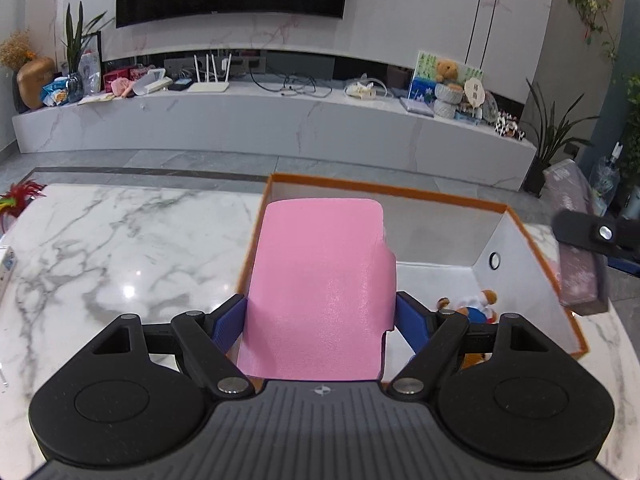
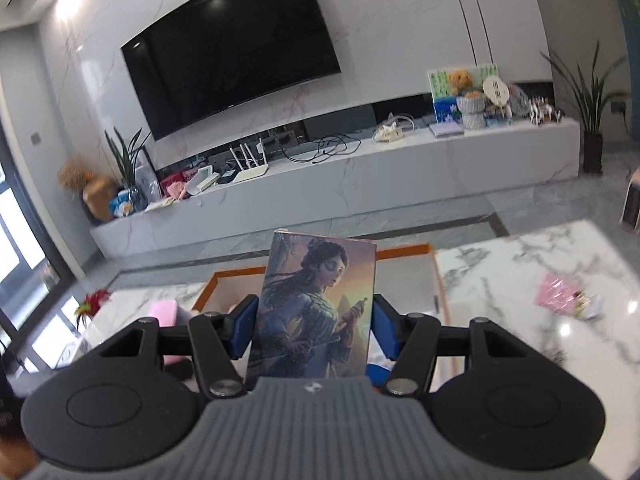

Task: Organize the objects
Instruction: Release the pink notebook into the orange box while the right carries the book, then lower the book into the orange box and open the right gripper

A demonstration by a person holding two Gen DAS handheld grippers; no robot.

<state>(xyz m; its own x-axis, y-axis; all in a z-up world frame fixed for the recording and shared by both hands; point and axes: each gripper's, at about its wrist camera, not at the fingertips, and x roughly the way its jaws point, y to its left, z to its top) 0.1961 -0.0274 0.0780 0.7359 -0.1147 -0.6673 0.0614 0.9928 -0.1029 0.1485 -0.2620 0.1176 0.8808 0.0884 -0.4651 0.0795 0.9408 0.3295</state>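
My left gripper [image 1: 320, 316] is shut on a pink box [image 1: 320, 280] and holds it over the left part of an open white box with an orange rim [image 1: 440, 196]. A small stuffed toy [image 1: 474, 306] lies inside that box. My right gripper [image 2: 314, 326] is shut on a box printed with a painted figure [image 2: 316, 308], held above the orange-rimmed box [image 2: 404, 252]. The right gripper and its box also show at the right edge of the left wrist view [image 1: 580, 264]. The pink box shows in the right wrist view [image 2: 162, 312].
The white marble table [image 1: 120, 248] carries the orange-rimmed box. A pink packet [image 2: 560, 294] lies on the table to the right. A red feathery item [image 1: 18, 198] sits at the table's far left. A TV console with clutter stands beyond the floor.
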